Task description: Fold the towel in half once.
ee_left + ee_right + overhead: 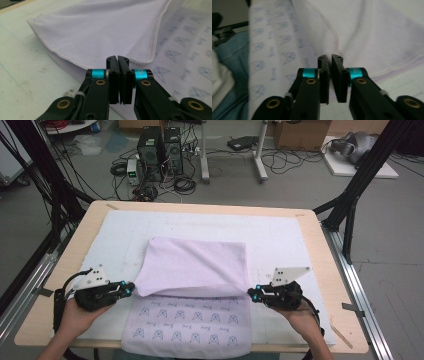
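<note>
Between the 2 tongs (jaws closed) lies the folded towel [195, 270].

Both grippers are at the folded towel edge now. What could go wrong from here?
The left gripper and right gripper sit at the fold's corners with jaws nearly shut; whether they pinch cloth is unclear, so a corner may slip. The towel also overhangs the table's near edge and could slide off if tugged.

A lab: computer towers [160, 152], floor cables [287, 160], black rig frame [357, 185].

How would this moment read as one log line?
towel half folded | left gripper at left corner, jaws shut | right gripper at right corner, nearly shut
</note>
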